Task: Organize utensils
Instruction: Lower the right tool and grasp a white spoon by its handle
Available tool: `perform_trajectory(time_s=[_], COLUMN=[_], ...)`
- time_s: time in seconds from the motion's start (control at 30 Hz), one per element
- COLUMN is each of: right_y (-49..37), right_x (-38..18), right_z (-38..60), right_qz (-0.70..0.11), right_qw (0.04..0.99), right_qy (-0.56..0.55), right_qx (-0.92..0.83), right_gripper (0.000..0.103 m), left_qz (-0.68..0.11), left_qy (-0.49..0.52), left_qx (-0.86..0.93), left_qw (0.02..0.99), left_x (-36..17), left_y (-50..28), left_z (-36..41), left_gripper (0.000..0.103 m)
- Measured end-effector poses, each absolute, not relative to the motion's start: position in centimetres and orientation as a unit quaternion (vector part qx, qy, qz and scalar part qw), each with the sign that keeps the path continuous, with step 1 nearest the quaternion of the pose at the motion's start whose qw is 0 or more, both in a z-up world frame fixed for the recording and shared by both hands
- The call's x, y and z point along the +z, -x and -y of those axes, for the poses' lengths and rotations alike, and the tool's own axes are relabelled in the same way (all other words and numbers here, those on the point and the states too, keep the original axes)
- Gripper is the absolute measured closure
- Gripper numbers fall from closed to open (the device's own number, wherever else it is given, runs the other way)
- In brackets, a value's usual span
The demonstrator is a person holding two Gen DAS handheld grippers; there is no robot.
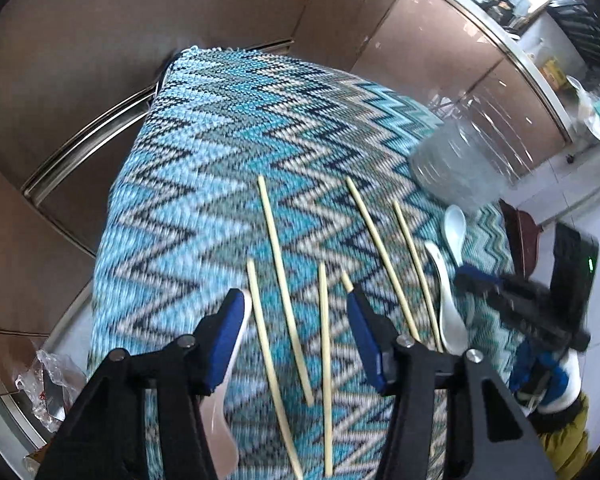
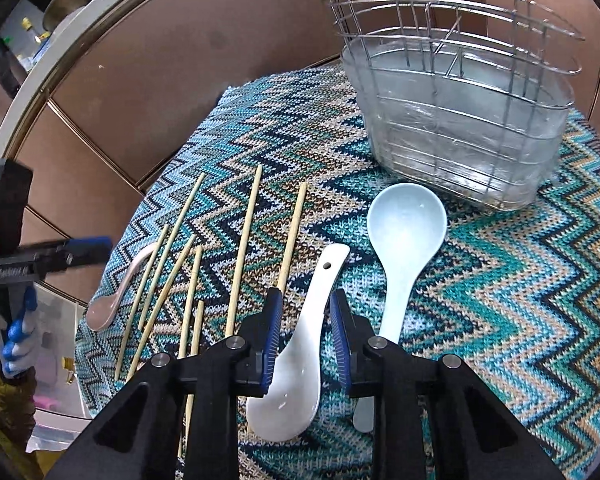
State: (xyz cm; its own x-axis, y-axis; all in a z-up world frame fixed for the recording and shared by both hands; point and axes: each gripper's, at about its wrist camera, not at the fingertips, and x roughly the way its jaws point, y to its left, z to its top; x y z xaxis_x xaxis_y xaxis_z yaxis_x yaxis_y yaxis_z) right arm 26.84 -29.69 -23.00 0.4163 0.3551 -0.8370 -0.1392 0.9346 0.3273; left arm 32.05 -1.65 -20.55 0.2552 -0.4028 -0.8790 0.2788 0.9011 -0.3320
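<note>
Several pale wooden chopsticks [image 1: 283, 280] lie on a blue zigzag knitted cloth [image 1: 220, 160]. My left gripper [image 1: 298, 300] hangs open over them, with a few chopsticks between its blue pads and nothing gripped. A pink spoon [image 1: 220, 420] lies under its left finger. In the right wrist view my right gripper [image 2: 306, 298] straddles the handle of a white ceramic spoon [image 2: 300, 360]; the jaws stand narrow, with a gap still showing at the left pad. A light blue spoon [image 2: 406, 224] lies just to the right. The chopsticks [image 2: 244, 248] and pink spoon [image 2: 112, 300] are to the left.
A wire utensil basket with a clear plastic liner [image 2: 460, 120] stands at the cloth's far right. Brown cabinet panels [image 1: 100, 60] surround the table. The cloth's edge drops off at the left. A blue-and-white gloved hand [image 2: 12, 340] holds the left gripper [image 2: 96, 246].
</note>
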Motion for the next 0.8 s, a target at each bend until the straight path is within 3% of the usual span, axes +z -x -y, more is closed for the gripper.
perform_trajectory(time_s=[0.17,0.33,0.47,0.8], right_y=[-28.1,-29.4,-30.6,-32.2], right_x=[-23.5,-24.1,-24.8,-25.1], right_z=[29.4,29.3,29.2,28.6], right_qz=[-0.538,-0.557,-0.568,-0.598], right_qw=[0.822,0.810,0.802,0.781], right_qy=[-0.109,-0.109,-0.113,-0.093], right_qx=[0.151,0.147,0.148,0.155], right_gripper=[0.085,0.086,0.087,0.085], left_qz=[-0.603,-0.622,-0.637,-0.659], left_qy=[0.057,0.047,0.042,0.022], left_qx=[-0.201,-0.182,-0.173,-0.157], left_qw=[0.770,0.760,0.750,0.735], left_x=[-22.5,-23.8,-24.6,-25.9], left_y=[-36.0,-38.1,-39.1,-39.6], left_z=[2.9,3.6,3.8,4.9], left_gripper=[0.064,0.065,0.074,0.076])
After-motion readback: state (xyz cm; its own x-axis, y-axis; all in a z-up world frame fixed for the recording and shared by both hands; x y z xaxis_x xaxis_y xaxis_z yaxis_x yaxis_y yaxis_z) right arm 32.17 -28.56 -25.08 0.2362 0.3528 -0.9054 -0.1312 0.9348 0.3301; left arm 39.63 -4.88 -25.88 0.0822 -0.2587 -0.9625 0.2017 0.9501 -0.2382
